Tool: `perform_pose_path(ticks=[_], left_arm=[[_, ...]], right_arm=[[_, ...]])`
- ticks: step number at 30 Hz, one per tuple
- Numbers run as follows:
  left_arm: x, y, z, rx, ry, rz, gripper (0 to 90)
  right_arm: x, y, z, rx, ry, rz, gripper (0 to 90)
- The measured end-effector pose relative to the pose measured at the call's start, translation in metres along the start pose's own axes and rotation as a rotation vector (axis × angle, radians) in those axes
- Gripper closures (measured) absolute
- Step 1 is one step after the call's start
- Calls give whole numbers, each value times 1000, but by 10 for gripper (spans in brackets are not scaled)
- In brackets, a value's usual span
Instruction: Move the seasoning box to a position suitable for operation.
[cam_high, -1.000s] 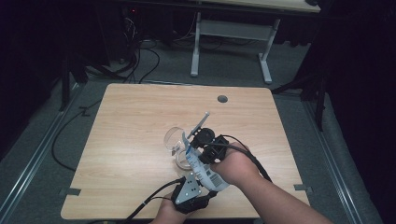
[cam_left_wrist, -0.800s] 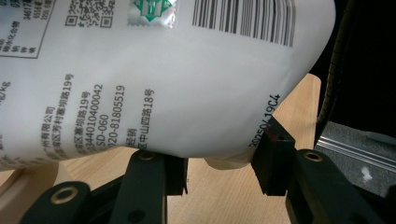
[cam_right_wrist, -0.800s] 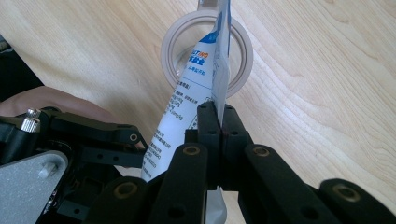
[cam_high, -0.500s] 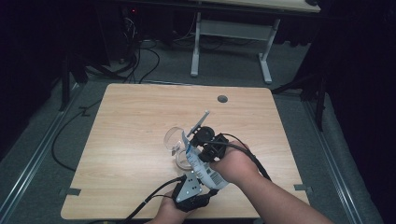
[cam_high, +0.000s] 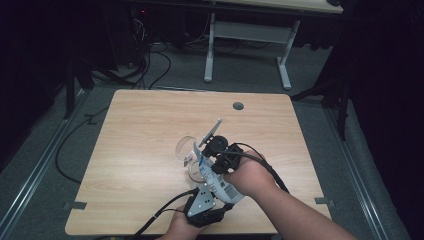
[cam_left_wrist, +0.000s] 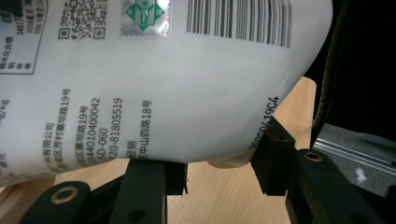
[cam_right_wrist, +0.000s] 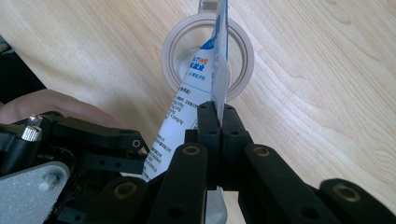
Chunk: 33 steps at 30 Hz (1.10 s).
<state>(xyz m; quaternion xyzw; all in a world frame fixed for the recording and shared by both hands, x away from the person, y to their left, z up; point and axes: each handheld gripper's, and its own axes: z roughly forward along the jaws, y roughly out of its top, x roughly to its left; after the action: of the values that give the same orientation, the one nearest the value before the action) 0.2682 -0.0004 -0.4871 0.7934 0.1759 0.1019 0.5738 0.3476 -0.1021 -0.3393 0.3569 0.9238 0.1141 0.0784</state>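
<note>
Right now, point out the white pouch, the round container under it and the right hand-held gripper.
white pouch (cam_left_wrist: 154, 88), left gripper view, printed side.
round container (cam_right_wrist: 175, 46), right gripper view, left rim.
right hand-held gripper (cam_right_wrist: 218, 114), right gripper view, between fingertips pinching the pouch edge.

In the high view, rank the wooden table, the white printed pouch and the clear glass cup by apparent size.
1. wooden table, by far the largest.
2. white printed pouch.
3. clear glass cup, slightly smaller than the pouch; the pouch partly hides it, so the gap is unsure.
</note>
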Motion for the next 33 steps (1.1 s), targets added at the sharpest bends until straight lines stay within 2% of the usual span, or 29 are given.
perform_pose_path(ticks=[9, 33], left_arm=[[-1, 1, 0, -4, -14, -7, 613], [4, 2, 0, -11, -14, -21, 613]], right_arm=[[-1, -2, -1, -8, 12, 2, 898], [-2, 4, 0, -7, -2, 3, 898]])
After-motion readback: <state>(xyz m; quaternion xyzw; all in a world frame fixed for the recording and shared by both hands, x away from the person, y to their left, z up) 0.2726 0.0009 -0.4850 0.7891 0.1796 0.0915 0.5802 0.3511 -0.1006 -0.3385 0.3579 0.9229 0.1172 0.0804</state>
